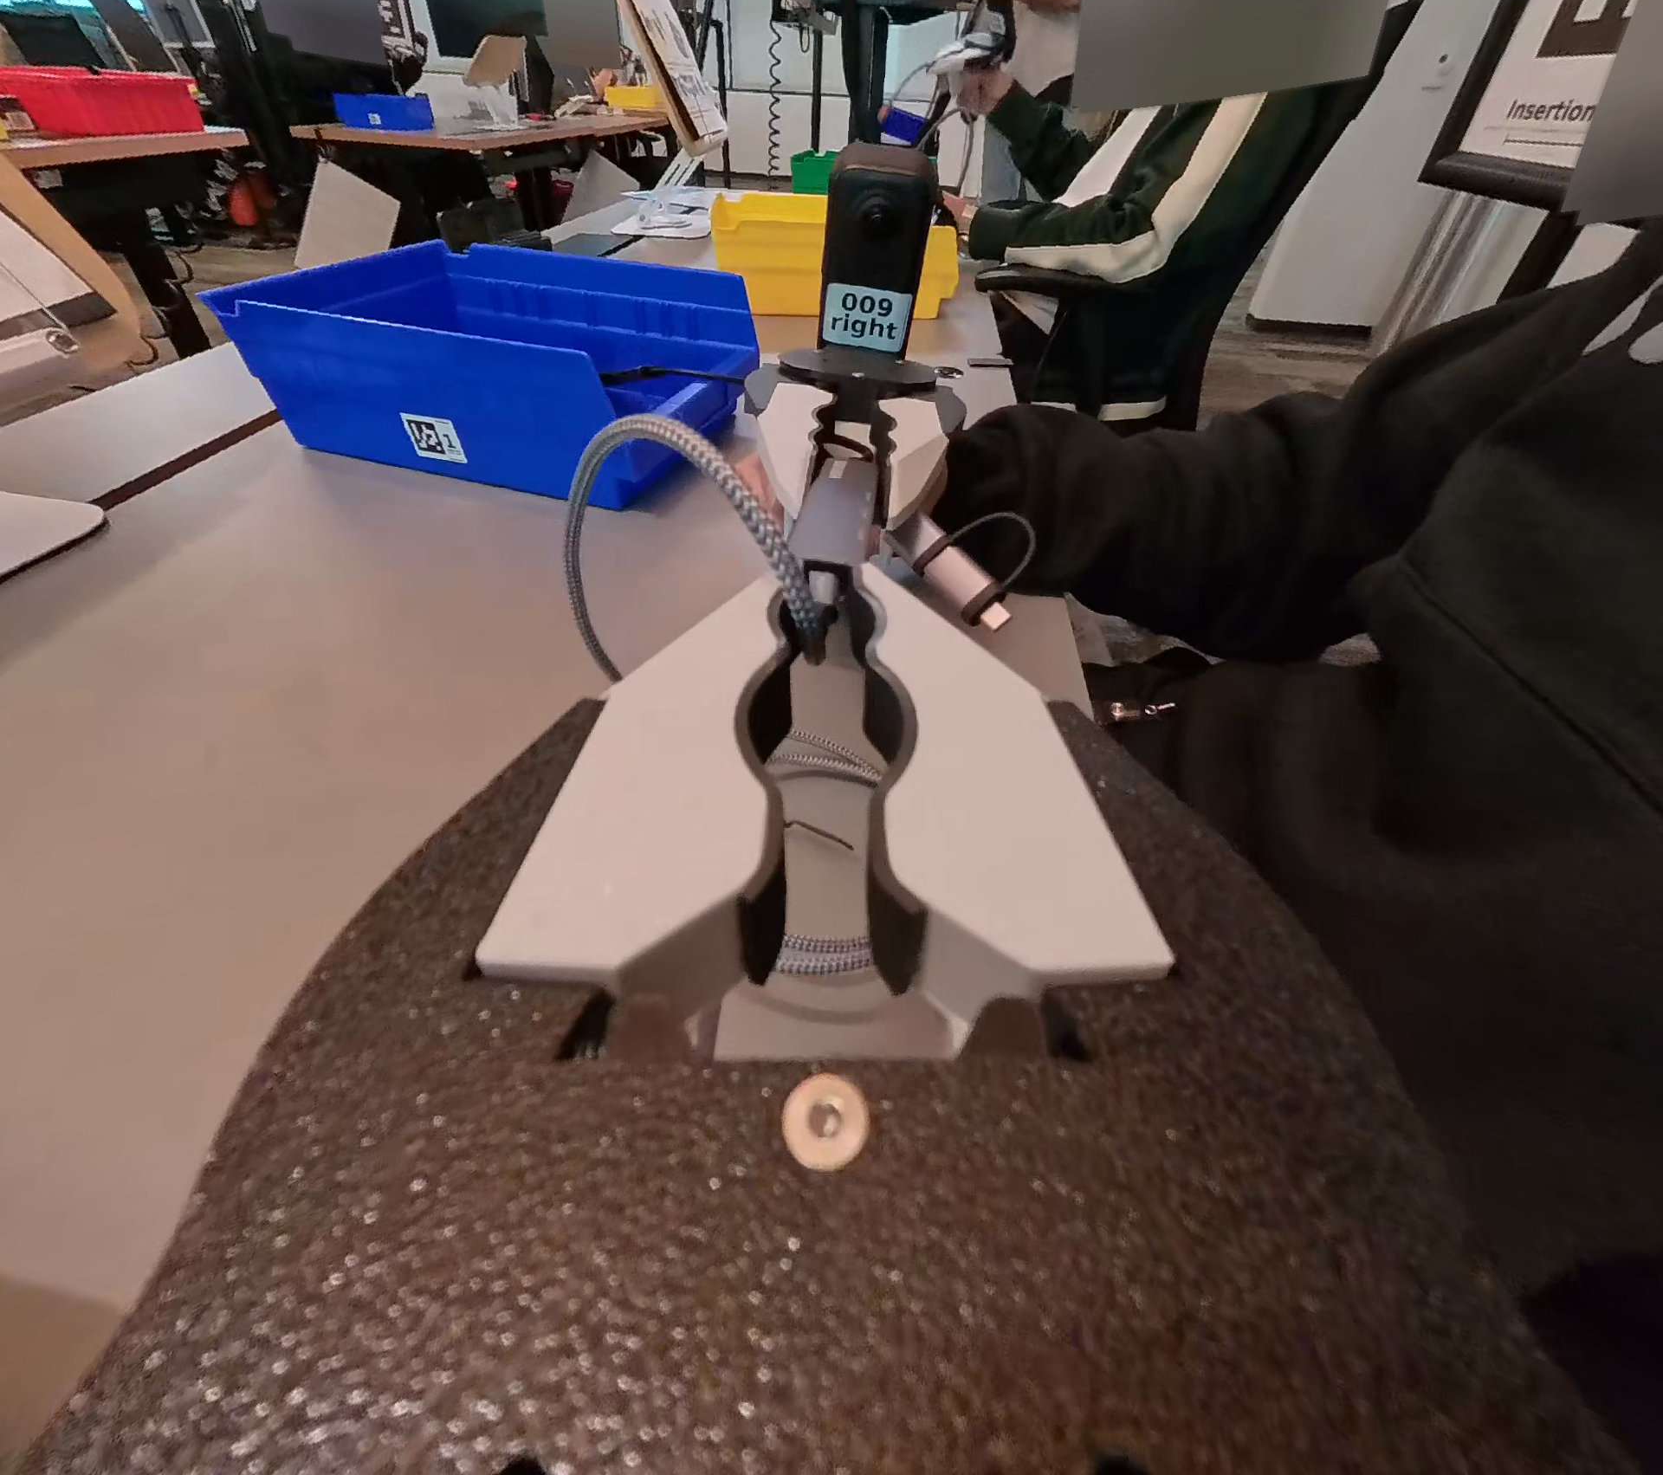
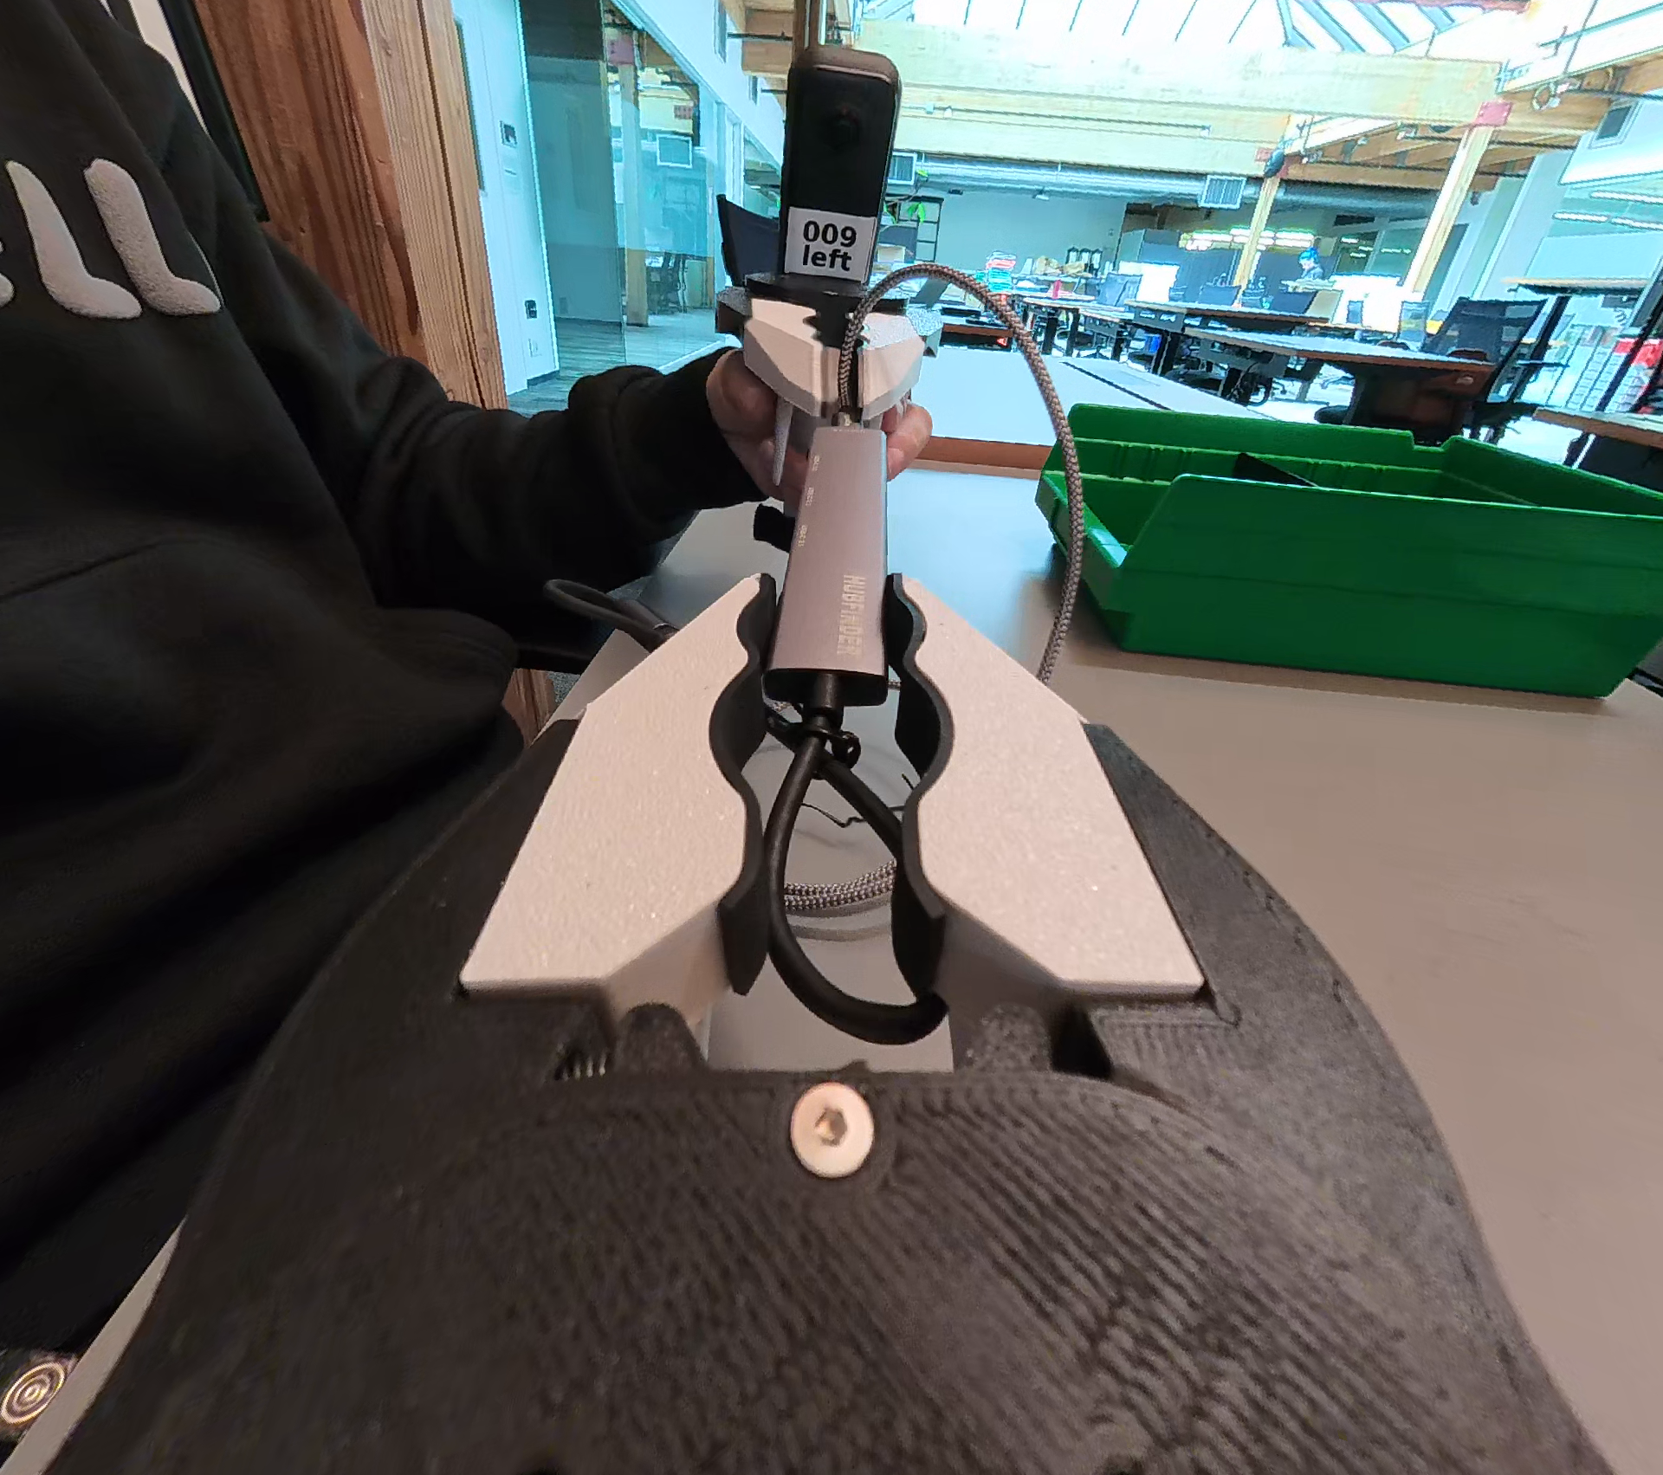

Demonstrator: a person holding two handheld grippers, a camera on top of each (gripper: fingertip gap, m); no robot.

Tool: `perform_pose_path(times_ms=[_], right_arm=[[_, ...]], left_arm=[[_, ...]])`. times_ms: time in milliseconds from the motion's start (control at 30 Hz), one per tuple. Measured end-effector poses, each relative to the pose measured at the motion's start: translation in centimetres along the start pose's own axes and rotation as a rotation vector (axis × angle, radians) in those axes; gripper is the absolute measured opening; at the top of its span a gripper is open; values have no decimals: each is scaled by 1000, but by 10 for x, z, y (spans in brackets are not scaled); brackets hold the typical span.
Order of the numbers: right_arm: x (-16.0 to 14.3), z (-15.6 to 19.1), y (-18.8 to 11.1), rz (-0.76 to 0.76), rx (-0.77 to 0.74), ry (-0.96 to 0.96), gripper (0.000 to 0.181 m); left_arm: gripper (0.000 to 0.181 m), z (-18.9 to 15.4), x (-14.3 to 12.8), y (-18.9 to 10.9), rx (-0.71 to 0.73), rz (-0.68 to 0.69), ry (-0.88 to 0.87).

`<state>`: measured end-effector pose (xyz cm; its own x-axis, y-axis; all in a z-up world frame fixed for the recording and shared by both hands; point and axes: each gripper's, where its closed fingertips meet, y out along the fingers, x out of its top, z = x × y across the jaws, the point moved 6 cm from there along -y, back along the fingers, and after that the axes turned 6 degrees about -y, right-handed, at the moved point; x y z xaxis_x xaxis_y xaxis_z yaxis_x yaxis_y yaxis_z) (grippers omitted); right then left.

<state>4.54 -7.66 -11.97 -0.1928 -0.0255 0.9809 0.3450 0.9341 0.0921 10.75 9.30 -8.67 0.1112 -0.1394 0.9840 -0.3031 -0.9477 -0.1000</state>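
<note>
My left gripper [image 1: 823, 599] is shut on the plug [image 1: 821, 584] of a grey braided cable [image 1: 621, 460], which loops up to the left and back under the gripper. Facing it, my right gripper [image 1: 850, 433] is shut on a slim grey USB hub [image 1: 837, 509]. The plug meets the hub's near end; I cannot tell whether it is seated. The hub's own short black lead ends in a grey connector [image 1: 958, 581] hanging to the right. In the right wrist view the right gripper [image 2: 828, 590] clamps the hub [image 2: 832, 532], and the left gripper [image 2: 841, 388] holds the braided cable [image 2: 1053, 442] at the hub's far end.
Both grippers are held above a grey table [image 1: 270, 622]. A blue bin [image 1: 450, 361] stands at the left and a yellow bin [image 1: 774, 244] behind it. A green bin [image 2: 1350, 577] stands right of the right gripper. A person's black sleeves [image 1: 1260, 514] reach in from the side. Spacing between my two grippers at the tips: around 8 cm.
</note>
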Motion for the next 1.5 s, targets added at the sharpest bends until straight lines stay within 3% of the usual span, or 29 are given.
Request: perform_pose_path(times_ms=[200, 600, 767, 1000, 1267, 1300, 1367, 1500], right_arm=[[-1, 1, 1, 8, 9, -1, 23], [-5, 3, 7, 76, 32, 5, 23], [-12, 7, 14, 163, 52, -14, 23], [-11, 8, 13, 162, 60, -14, 23], [-6, 3, 6, 94, 31, 11, 23], [-6, 2, 6, 93, 17, 14, 23], [-4, -3, 2, 58, -33, 33, 23], [5, -24, -21, -113, -193, 125, 23]], left_arm=[[13, 2, -3, -1, 46, 54, 37], [7, -3, -2, -2, 48, 106, 84], [7, -5, -6, -6, 45, 184, 83], [7, -4, -21, -4, 92, 362, 120], [9, -1, -15, 3, 76, 221, 102], [11, -1, -14, 3, 79, 209, 94], [41, 0, -12, -2, 92, 221, 92], [45, 7, -1, -36, 236, 259, 105]])
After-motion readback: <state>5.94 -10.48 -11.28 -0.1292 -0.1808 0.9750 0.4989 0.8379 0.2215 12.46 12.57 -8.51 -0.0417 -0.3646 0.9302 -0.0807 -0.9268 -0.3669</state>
